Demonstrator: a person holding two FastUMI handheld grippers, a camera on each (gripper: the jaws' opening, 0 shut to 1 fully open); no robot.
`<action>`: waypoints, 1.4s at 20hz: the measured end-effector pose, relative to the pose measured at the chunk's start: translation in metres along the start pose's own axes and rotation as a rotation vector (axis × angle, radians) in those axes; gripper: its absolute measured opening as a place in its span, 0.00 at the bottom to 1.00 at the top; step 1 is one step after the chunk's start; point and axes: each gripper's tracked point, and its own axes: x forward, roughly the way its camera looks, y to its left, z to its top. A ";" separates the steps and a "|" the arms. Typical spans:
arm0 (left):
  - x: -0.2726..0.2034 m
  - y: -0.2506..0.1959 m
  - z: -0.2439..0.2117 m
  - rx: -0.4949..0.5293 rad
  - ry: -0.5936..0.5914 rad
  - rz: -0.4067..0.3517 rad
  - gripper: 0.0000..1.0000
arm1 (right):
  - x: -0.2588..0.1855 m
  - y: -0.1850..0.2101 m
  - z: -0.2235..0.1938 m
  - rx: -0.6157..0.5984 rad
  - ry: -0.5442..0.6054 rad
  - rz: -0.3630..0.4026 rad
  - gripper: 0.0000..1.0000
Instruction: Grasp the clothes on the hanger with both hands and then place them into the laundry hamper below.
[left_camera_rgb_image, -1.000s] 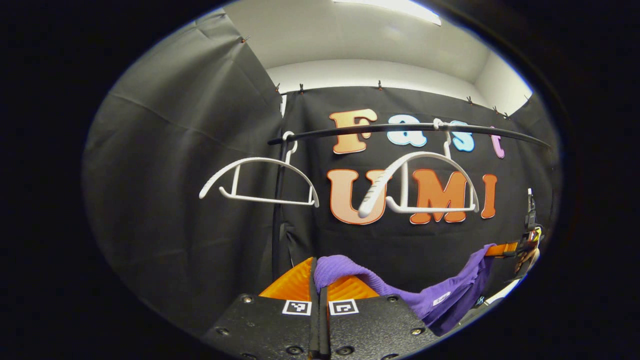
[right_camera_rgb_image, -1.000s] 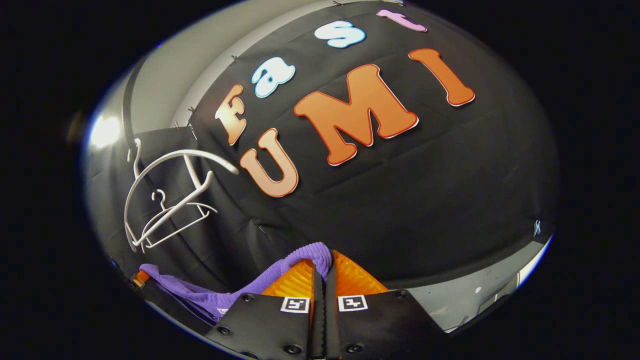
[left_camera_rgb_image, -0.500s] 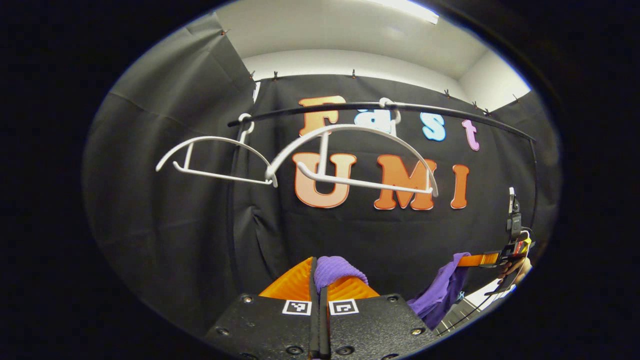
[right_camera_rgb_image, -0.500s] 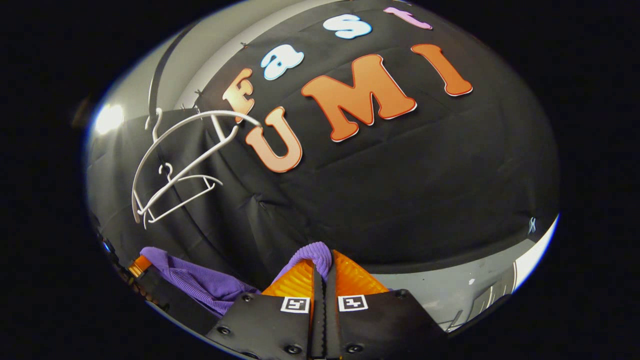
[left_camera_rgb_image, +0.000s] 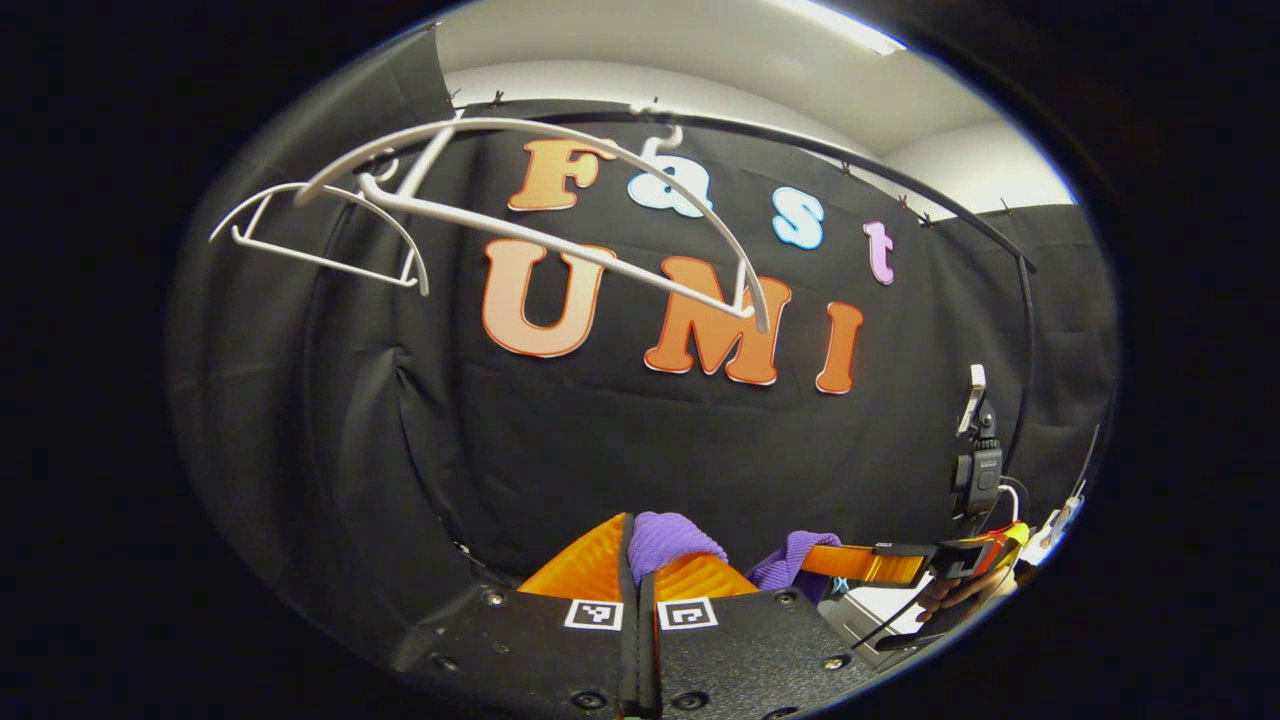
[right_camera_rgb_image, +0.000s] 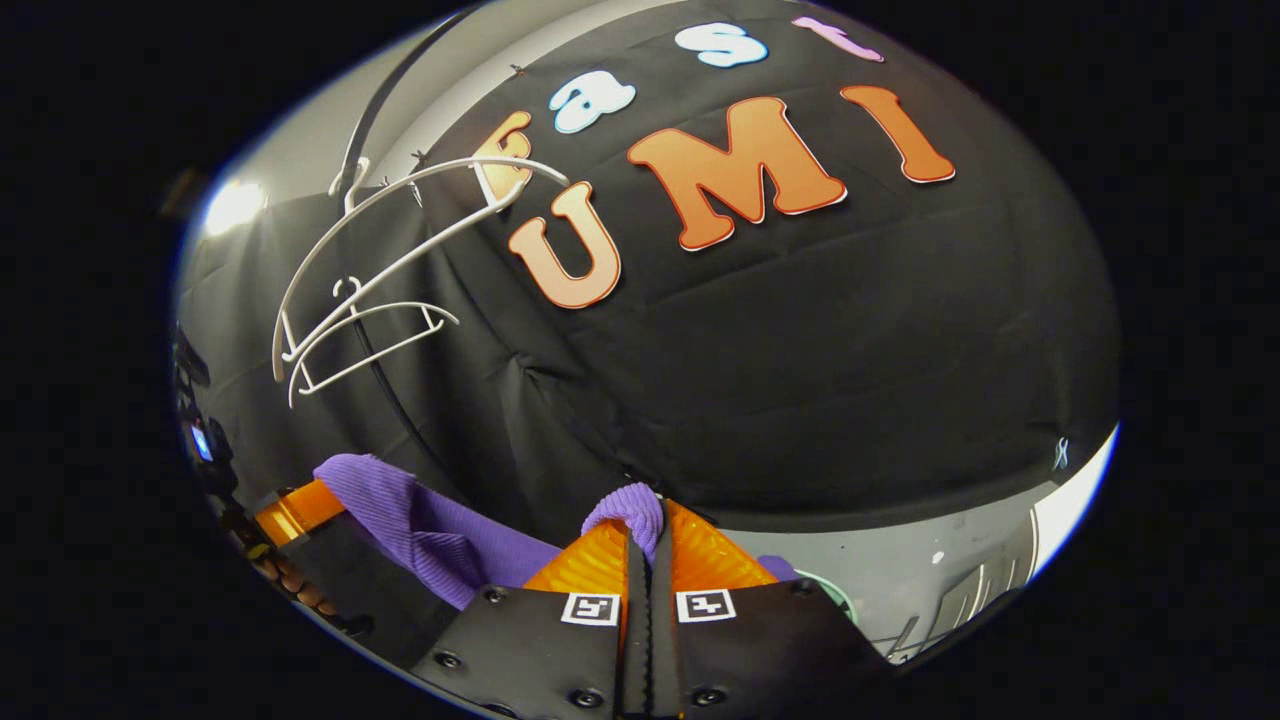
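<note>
The purple ribbed garment (right_camera_rgb_image: 420, 525) is off the white plastic hangers (left_camera_rgb_image: 540, 225). The left gripper (left_camera_rgb_image: 640, 545) and right gripper (right_camera_rgb_image: 640, 520) have their jaws closed on it. Lowering it into the hamper is left, I judge.

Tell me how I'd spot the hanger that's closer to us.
Find the black curved metal rail along the top of the black cloth wall. Two bare white plastic hangers hook over it; the closer white hanger is the larger-looking, tilted one crossing the wall's middle, while the farther white hanger looks smaller at the left.
</note>
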 end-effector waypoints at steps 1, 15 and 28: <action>0.009 -0.005 -0.007 0.005 0.008 -0.005 0.00 | 0.002 -0.003 -0.005 -0.009 -0.003 -0.006 0.08; 0.080 -0.011 -0.241 0.026 0.391 0.034 0.00 | 0.062 -0.120 -0.163 -0.007 0.189 -0.174 0.07; 0.037 0.022 -0.453 -0.107 0.914 0.204 0.00 | 0.098 -0.198 -0.362 -0.080 0.534 -0.295 0.08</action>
